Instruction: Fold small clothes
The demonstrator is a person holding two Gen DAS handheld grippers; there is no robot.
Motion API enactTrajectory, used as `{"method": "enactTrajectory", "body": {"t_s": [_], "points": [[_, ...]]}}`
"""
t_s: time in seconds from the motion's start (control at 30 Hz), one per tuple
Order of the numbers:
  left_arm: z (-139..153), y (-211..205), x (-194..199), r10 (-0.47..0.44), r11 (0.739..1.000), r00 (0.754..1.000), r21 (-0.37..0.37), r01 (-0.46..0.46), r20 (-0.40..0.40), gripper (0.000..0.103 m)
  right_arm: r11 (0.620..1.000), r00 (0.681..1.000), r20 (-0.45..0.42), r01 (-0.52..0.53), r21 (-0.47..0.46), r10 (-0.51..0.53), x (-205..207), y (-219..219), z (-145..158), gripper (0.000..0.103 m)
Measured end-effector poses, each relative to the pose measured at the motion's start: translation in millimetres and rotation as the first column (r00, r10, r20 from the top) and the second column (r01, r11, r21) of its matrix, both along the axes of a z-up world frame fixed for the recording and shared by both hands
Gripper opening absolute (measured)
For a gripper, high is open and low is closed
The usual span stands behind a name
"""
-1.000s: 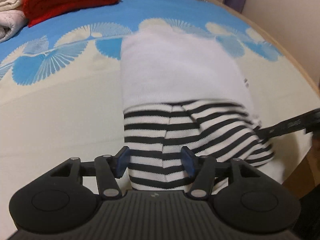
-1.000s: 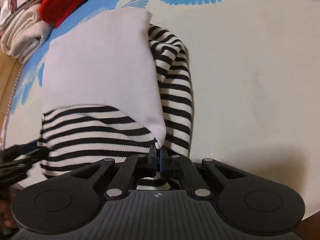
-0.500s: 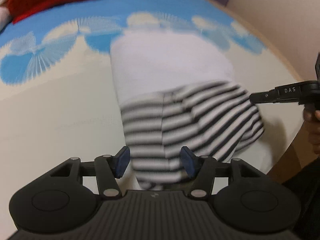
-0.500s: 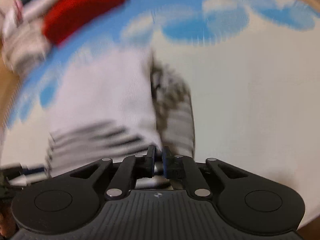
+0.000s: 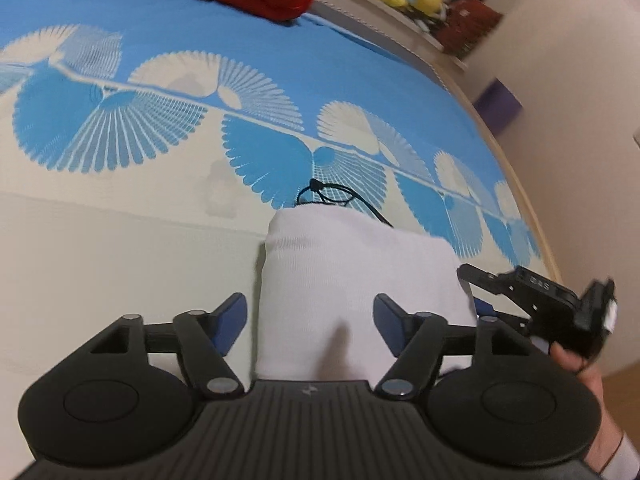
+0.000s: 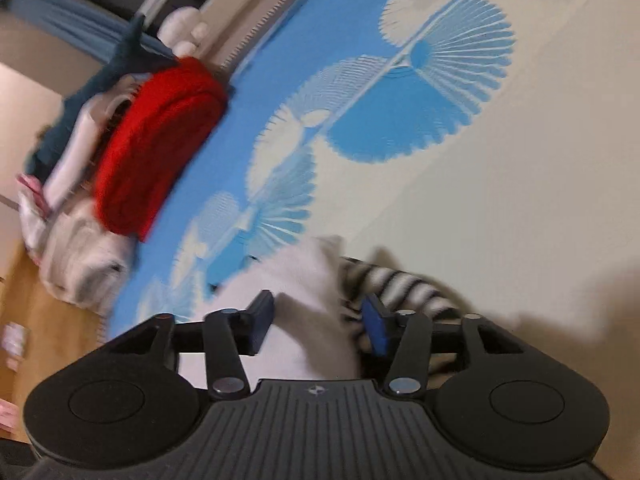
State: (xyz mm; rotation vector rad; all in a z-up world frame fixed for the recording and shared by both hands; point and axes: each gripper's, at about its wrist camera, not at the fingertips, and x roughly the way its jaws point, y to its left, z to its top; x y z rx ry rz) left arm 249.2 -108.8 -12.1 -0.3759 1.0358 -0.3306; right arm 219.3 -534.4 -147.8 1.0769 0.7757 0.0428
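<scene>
The soft white folded garment with black-and-white stripes (image 5: pixel 360 280) lay on the bed, right in front of the left gripper (image 5: pixel 310 322). Its near end sat between the left jaws. Those jaws stood wide apart and were opening, and their blue pads did not press on the cloth. Only the white side showed in the left wrist view. A thin black cord (image 5: pixel 340 200) poked out just past the far end of the garment.

The right gripper (image 6: pixel 318 324) pointed at the same garment (image 6: pixel 304 280). Its jaws were partly apart and opening. White cloth lay between them, and the striped part (image 6: pixel 400 284) bunched up by the right-hand jaw. The picture was blurry there, so it was hard to tell if the pads touched the cloth. In the left wrist view the right gripper (image 5: pixel 484 288) sat at the garment's right edge, with a person's hand (image 5: pixel 580 368) on it.

The cream and blue fan-patterned bedspread (image 5: pixel 120 240) spread out beyond both jaws. A thick red knitted bundle (image 6: pixel 156 148) lay far ahead and to the left of the right jaws, beside a pile of pale folded clothes (image 6: pixel 80 264).
</scene>
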Motion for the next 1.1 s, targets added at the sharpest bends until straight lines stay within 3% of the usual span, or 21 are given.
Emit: {"method": "enactTrajectory", "body": {"t_s": [0.03,0.07,0.13,0.17,0.23,0.3,0.37,0.47,0.53,0.6,0.67,0.73,0.8,0.87,0.9,0.93,1.0,1.1], "points": [[-4,-1,4,0.013,1.0,1.0,-0.013,-0.013,-0.006,0.08,1.0,0.999,0.032,-0.008,0.029,0.007,2,0,2,0.001],[-9,-2,9,0.028,0.999,1.0,-0.032,-0.028,-0.014,0.081,1.0,0.998,0.063,-0.008,0.018,0.007,2,1,8,0.001],[-21,-2,21,0.073,0.994,0.996,-0.073,-0.076,-0.048,0.082,0.99,0.987,0.154,0.062,-0.123,-0.043,-1,2,30,0.0],[-28,-2,28,0.101,0.99,0.992,-0.096,-0.107,-0.072,0.083,0.986,0.981,0.184,0.093,-0.136,-0.067,-3,0,35,0.0],[-41,-2,40,0.143,0.977,0.984,-0.142,-0.158,-0.105,0.084,0.972,0.99,0.108,0.107,-0.211,-0.085,2,1,31,0.0],[-52,-4,47,0.16,0.969,0.979,-0.168,-0.18,-0.125,0.084,0.925,0.999,-0.013,0.04,-0.377,-0.048,15,13,22,0.0],[-63,-10,53,0.151,0.979,0.98,-0.118,-0.166,-0.127,0.085,0.899,0.998,-0.066,-0.017,-0.438,-0.013,21,21,15,0.0],[-70,-18,54,0.125,0.99,0.985,0.079,-0.116,-0.119,0.087,0.879,0.99,-0.138,-0.072,-0.472,0.007,32,30,3,0.001],[-49,-20,47,0.098,0.985,0.994,0.147,-0.089,-0.055,0.084,0.845,0.977,-0.211,-0.096,-0.526,-0.02,35,33,-3,0.0],[-24,-21,27,0.02,0.986,0.998,0.162,-0.03,0.066,0.083,0.853,0.975,-0.218,-0.074,-0.517,-0.048,31,22,-8,0.0],[-5,-24,-1,-0.099,0.988,0.984,0.13,0.079,0.151,0.083,0.879,0.987,-0.141,0.003,-0.476,-0.08,21,10,1,0.003],[-4,-28,-24,-0.202,0.976,0.963,0.115,0.183,0.179,0.083,0.889,0.997,-0.026,0.054,-0.454,-0.073,6,4,24,0.004],[-15,-35,-42,-0.281,0.954,0.941,0.162,0.252,0.187,0.083,0.911,0.998,0.069,0.032,-0.411,-0.004,-9,5,41,0.005],[-46,-50,-52,-0.354,0.896,0.932,0.314,0.314,0.079,0.089,0.926,0.984,0.133,-0.063,-0.371,0.12,-26,14,54,0.007],[-58,-53,-55,-0.358,0.875,0.933,0.36,0.325,0.028,0.095,0.923,0.971,0.139,-0.132,-0.36,0.194,-32,21,58,0.014],[-61,-52,-59,-0.338,0.875,0.941,0.378,0.303,0.03,0.095,0.914,0.956,0.131,-0.204,-0.351,0.264,-37,28,59,0.022],[-47,-47,-70,-0.301,0.898,0.95,0.36,0.254,0.08,0.091,0.872,0.919,0.087,-0.331,-0.36,0.385,-49,43,58,0.023],[-27,-39,-91,-0.27,0.938,0.949,0.269,0.22,0.162,0.091,0.789,0.87,0.022,-0.435,-0.434,0.492,-67,59,55,0.023]]}}
